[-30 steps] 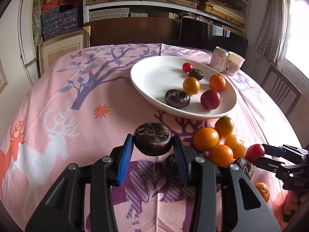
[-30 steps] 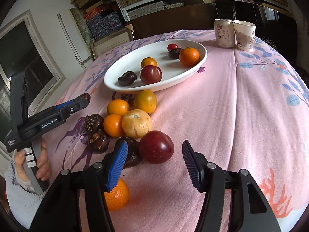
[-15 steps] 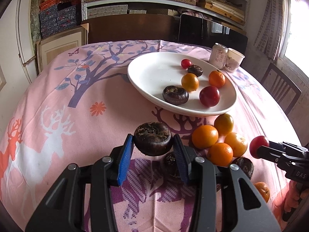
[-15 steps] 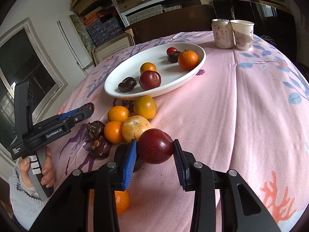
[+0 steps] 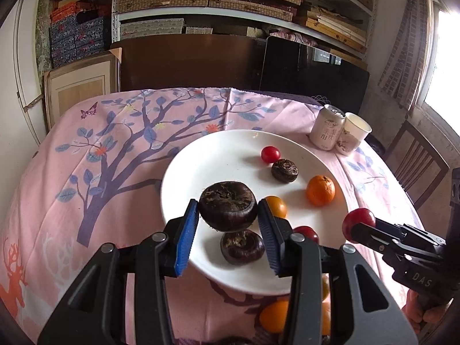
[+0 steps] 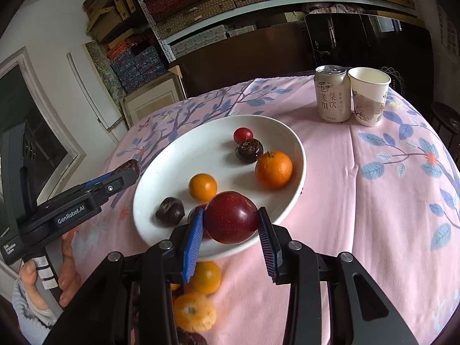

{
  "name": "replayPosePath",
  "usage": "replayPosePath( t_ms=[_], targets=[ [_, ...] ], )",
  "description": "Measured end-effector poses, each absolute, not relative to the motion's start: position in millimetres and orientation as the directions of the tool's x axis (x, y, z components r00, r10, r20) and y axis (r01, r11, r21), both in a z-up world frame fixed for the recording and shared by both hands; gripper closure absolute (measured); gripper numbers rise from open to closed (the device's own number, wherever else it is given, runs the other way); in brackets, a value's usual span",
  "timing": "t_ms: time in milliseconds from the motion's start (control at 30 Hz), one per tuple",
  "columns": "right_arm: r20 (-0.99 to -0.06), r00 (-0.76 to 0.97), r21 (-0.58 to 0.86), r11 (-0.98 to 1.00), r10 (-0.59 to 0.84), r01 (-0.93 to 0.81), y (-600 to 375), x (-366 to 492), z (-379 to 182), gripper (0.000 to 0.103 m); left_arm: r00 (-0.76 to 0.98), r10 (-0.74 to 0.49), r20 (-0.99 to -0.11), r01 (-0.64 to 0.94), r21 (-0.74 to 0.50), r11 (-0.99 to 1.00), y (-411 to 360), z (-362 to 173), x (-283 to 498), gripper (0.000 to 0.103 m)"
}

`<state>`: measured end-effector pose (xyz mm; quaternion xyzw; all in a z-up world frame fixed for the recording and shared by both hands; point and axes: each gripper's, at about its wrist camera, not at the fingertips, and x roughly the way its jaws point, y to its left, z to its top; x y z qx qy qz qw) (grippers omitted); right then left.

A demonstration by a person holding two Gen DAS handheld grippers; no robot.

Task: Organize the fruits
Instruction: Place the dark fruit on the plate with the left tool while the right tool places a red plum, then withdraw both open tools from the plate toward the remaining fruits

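A dark water chestnut (image 5: 227, 205) sat clamped between the blue pads of the left gripper (image 5: 228, 230), held in the air over the near part of the white plate (image 5: 201, 169). A red plum (image 6: 231, 217) was pinched the same way in the right gripper (image 6: 231, 237), hanging over the plate's near rim (image 6: 299, 155).

On the plate lay a second chestnut (image 5: 242, 246), a small orange (image 5: 276, 206), a larger orange (image 5: 320, 189), a third chestnut (image 5: 284, 170) and a small red fruit (image 5: 270, 154). Another plum (image 5: 307, 233) showed just behind the left gripper's right finger.

More oranges (image 6: 204, 277) lay on the pink tablecloth (image 6: 373, 201) just beside the plate's near edge. A can (image 6: 330, 97) and a paper cup (image 6: 369, 96) stood touching at the far side of the table.
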<state>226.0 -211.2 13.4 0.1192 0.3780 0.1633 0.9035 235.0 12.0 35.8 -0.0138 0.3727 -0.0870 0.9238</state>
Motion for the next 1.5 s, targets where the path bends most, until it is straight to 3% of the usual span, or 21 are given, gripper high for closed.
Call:
replayPosePath(
  t_ms=[133,233,300,433,567,633,1067,1500],
  targets=[
    [-0.64,0.667,0.374,0.913,0.382,-0.165,-215,245,3,0.057,0.679,-0.189,-0.71,0.157,-0.111,0.981,11,16,251,0.053],
    [-0.63,0.689,0.339,0.925,0.359,-0.172,-217,239,3,0.056,0.661,-0.196,-0.724,0.171,-0.109,0.979,14,8,250,0.053],
    [-0.621,0.699,0.337,0.926,0.354,-0.169,-218,233,4,0.053,0.666,-0.194,-0.72,0.161,-0.114,0.98,18,9,246,0.051],
    [-0.606,0.722,0.299,0.937,0.334,-0.182,-214,218,7,0.046,0.702,-0.166,-0.692,0.131,-0.103,0.986,24,17,229,0.037],
    [-0.591,0.745,0.259,0.947,0.309,-0.188,-210,201,7,0.039,0.722,-0.141,-0.678,0.117,-0.082,0.99,29,18,204,0.036],
    [-0.589,0.744,0.274,0.944,0.316,-0.184,-213,192,5,0.037,0.731,-0.111,-0.673,0.094,-0.063,0.994,32,15,190,0.031],
    [-0.567,0.738,0.389,0.909,0.366,-0.153,-238,141,-7,0.032,0.776,0.017,-0.631,0.002,0.03,1.0,35,6,109,0.019],
    [-0.542,0.751,0.351,0.914,0.377,-0.205,-229,110,-6,0.031,0.799,0.042,-0.6,0.011,0.084,0.996,24,7,83,0.013]
  ],
)
